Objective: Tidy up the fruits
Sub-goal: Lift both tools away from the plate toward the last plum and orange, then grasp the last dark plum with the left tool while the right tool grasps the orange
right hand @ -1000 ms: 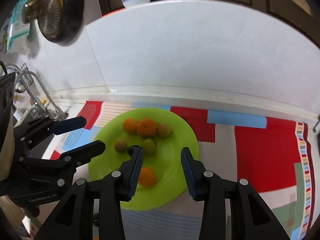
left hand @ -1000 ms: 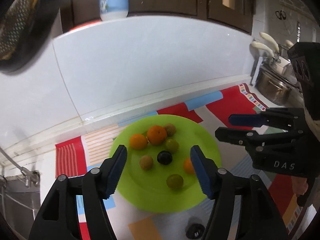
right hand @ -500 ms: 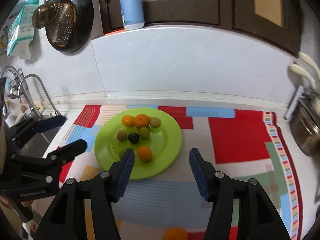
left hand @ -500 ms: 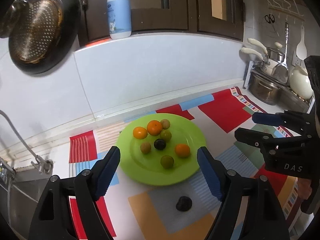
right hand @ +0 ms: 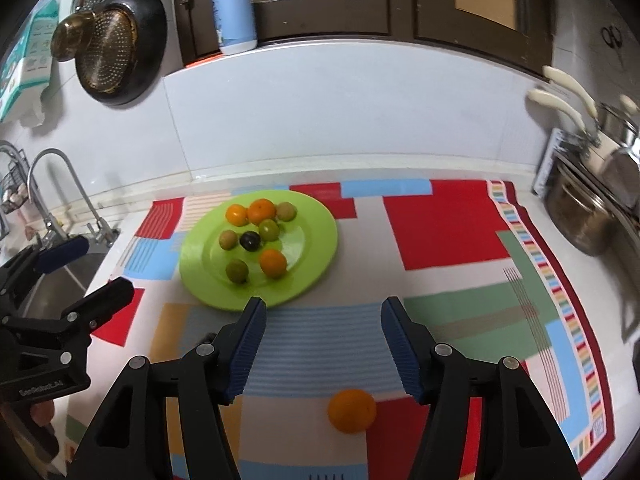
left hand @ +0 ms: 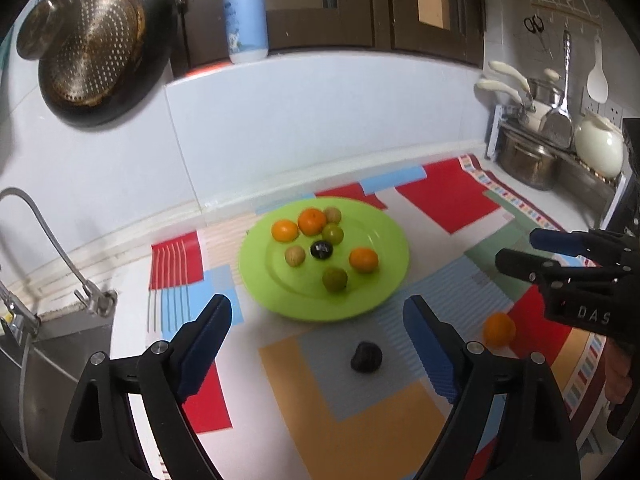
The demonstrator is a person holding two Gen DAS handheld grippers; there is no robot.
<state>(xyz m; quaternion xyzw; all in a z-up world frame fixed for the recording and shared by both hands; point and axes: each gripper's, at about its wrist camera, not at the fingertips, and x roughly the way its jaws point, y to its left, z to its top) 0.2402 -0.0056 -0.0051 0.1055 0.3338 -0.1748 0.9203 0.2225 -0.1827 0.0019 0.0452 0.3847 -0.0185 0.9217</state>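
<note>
Eight fruits sit together on the green plate (left hand: 376,280) on the far side of the table (right hand: 440,280), likely their home. One orange (right hand: 352,411) and one dark fruit (left hand: 366,357) lie alone on the near mat, so they probably go there next. The left tool (left hand: 316,320) and right tool (right hand: 322,322) are both spread wide, holding nothing. One tool reads "DAS", the other "GenRobot.AI"

Green plate (right hand: 316,256) of small fruits on a patterned mat (right hand: 448,224); a lone orange (right hand: 352,411) lies between the right gripper's (right hand: 323,344) spread fingers.
</note>
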